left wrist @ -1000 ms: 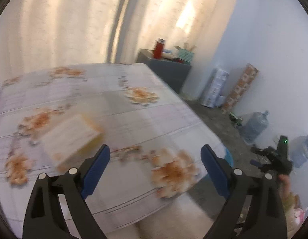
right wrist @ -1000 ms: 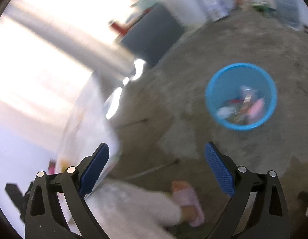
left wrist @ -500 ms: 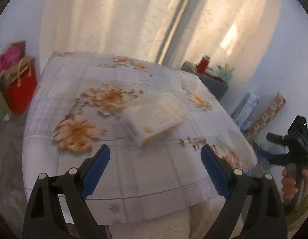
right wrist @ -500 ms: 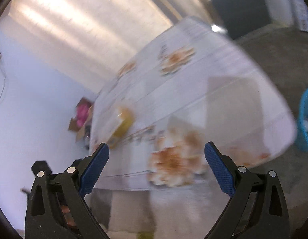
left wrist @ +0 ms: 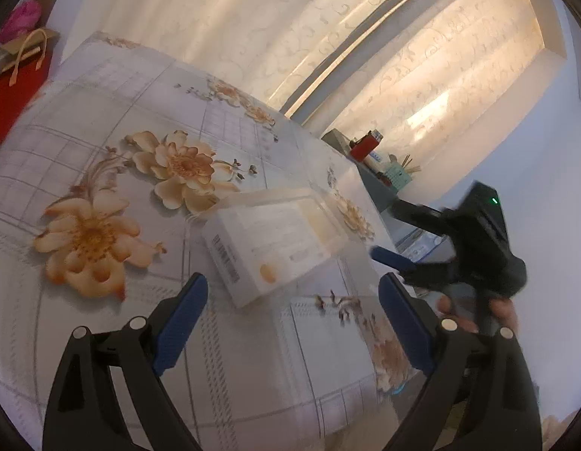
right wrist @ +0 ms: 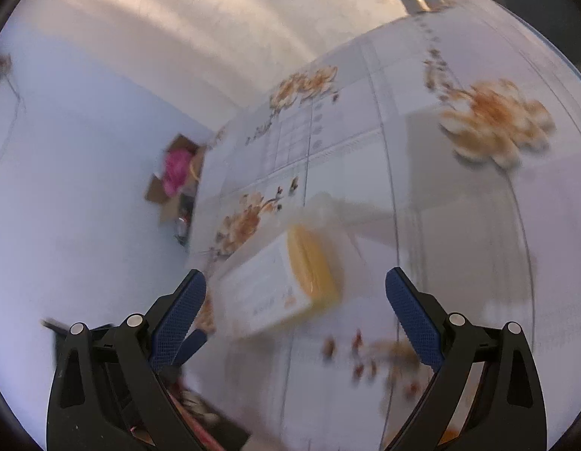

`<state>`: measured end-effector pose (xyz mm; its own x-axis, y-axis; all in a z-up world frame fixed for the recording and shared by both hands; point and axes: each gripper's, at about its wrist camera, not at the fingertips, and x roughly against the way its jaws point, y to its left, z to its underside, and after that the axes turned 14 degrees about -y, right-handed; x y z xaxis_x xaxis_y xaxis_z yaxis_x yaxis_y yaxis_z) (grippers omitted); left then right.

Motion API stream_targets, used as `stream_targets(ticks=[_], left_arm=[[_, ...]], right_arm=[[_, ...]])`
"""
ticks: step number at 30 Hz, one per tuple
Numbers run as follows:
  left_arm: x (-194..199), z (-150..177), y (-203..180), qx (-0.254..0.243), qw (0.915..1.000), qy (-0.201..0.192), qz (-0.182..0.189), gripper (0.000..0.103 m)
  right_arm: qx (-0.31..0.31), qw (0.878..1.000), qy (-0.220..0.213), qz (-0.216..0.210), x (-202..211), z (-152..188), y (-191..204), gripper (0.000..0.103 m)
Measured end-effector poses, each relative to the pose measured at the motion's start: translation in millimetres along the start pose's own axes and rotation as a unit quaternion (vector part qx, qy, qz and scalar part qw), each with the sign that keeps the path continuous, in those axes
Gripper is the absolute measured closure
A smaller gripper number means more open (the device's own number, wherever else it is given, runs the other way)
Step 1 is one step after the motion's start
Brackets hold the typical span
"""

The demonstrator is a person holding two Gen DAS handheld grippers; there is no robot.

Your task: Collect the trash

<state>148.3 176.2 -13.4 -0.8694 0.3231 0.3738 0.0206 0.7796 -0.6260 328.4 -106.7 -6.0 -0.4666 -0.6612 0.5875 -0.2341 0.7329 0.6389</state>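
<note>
Left gripper (left wrist: 292, 317) wide apart, empty, near edge | right gripper (right wrist: 294, 312) also wide, empty | white-and-yellow box (left wrist: 273, 242) flat mid-table (left wrist: 83, 338), untouched | long axis runs near-left to far-right, yellow end far-right | risk: your grippers converge on one box, may collide or shove it off.

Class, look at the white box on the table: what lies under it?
The box rests on the flowered tablecloth, its corner over a printed flower. Anything beneath the box itself is hidden.
</note>
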Motion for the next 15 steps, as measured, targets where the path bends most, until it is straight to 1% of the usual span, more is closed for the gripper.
stream_targets(ticks=[3, 8, 10, 13, 15], left_arm=[[-9.1, -2.2, 2.4, 0.015, 0.9999, 0.001, 0.007, 0.013], [-21.8, -2.0, 3.7, 0.023, 0.9996, 0.010, 0.010, 0.013], [-26.3, -1.1, 4.2, 0.029, 0.9993, 0.014, 0.016, 0.013], [-29.4, 0.1, 2.5, 0.032, 0.9990, 0.018, 0.026, 0.014], [-28.9, 0.0, -1.7, 0.024, 0.9993, 0.014, 0.025, 0.014]], right_arm=[[0.020, 1.000, 0.017, 0.016, -24.8, -3.4, 6.6, 0.011], [0.049, 0.997, 0.046, 0.034, -50.0, 6.1, 15.2, 0.011], [0.053, 0.997, 0.056, 0.031, -56.3, 8.6, 17.6, 0.011], [0.057, 0.996, 0.063, 0.012, -57.6, 13.5, 26.4, 0.011], [0.067, 0.996, 0.060, 0.019, -57.4, 12.9, 32.2, 0.011]])
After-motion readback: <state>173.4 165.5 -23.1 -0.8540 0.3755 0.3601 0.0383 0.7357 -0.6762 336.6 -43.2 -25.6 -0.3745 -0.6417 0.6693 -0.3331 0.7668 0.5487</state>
